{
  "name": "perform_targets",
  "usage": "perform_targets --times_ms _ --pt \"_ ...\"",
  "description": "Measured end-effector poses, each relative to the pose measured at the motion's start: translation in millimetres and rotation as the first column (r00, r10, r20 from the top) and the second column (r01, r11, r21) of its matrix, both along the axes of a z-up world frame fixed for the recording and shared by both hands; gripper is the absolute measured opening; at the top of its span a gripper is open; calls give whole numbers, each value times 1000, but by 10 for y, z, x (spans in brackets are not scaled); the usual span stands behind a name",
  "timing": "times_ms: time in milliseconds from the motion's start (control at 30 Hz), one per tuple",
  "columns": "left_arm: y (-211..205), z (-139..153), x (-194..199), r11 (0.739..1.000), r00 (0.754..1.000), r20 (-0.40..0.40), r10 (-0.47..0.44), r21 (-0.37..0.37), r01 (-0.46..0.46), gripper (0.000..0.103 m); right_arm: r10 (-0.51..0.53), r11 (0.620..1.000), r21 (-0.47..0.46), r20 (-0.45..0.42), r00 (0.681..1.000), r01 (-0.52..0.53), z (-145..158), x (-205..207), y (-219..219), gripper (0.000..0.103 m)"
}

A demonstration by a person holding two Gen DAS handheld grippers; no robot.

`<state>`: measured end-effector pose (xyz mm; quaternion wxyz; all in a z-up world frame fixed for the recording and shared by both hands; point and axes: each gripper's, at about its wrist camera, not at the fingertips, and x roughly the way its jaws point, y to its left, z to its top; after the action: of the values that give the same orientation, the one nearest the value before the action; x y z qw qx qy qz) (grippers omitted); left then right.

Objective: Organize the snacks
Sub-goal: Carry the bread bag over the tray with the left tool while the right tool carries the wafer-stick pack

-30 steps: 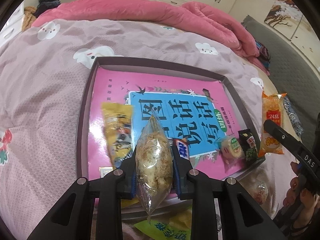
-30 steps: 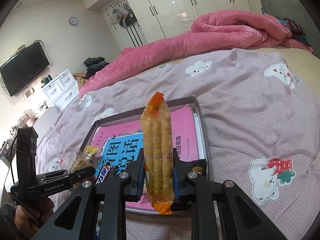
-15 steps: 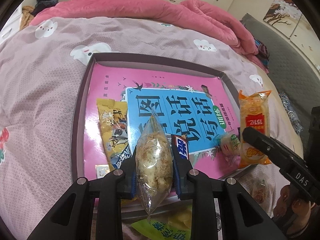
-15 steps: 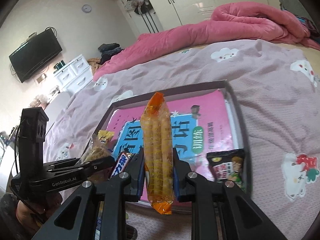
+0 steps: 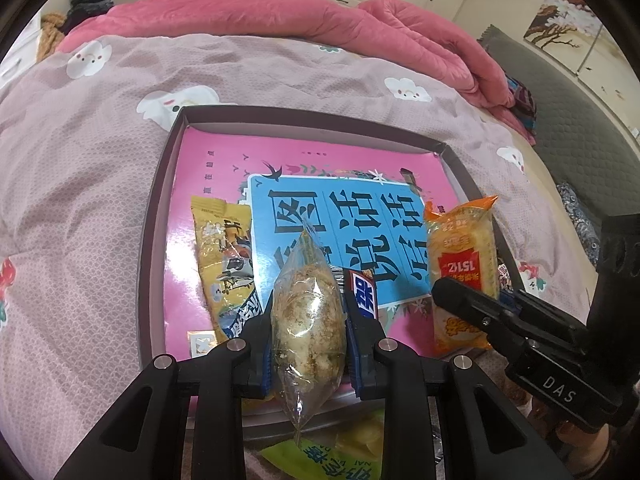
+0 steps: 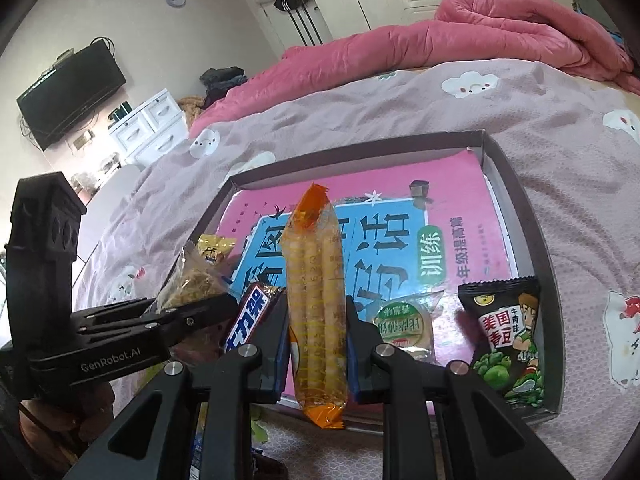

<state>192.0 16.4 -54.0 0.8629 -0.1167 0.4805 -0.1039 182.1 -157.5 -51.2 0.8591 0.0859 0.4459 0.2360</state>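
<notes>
My left gripper (image 5: 308, 312) is shut on a clear bag of brown crumbly cake (image 5: 308, 316), held over the near edge of a shallow dark tray (image 5: 154, 216) lined with a pink and blue book. My right gripper (image 6: 316, 320) is shut on a long orange pack of biscuit sticks (image 6: 316, 300) over the tray's near edge (image 6: 536, 236). That pack also shows in the left wrist view (image 5: 460, 264). In the tray lie a yellow snack bag (image 5: 226, 264), a Snickers bar (image 6: 248, 316), a round green-labelled cake (image 6: 404, 324) and a black green-pea bag (image 6: 508, 336).
The tray sits on a mauve bedspread (image 5: 80, 200) with cloud prints. A pink quilt (image 5: 280, 16) is bunched at the far side. A green and yellow snack pack (image 5: 332, 456) lies on the bed near me, below the tray. A TV and white drawers (image 6: 148, 124) stand at the left.
The right gripper has carried the orange pack leftwards, from beside the tray's right edge to over the tray, closer to my left gripper. The left gripper has barely moved.
</notes>
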Motion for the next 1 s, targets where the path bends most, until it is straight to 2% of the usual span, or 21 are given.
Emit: perform_targets --times_ms 567,1000 --pt "10 -12 12 1000 1000 -2 -6 -9 6 28 3 998 -58 -17 1000 -4 -26 -37 6 24" --pt "39 -17 2 1000 1000 4 -4 -19 4 29 2 995 -104 7 1000 -1 56 -83 -5 26"
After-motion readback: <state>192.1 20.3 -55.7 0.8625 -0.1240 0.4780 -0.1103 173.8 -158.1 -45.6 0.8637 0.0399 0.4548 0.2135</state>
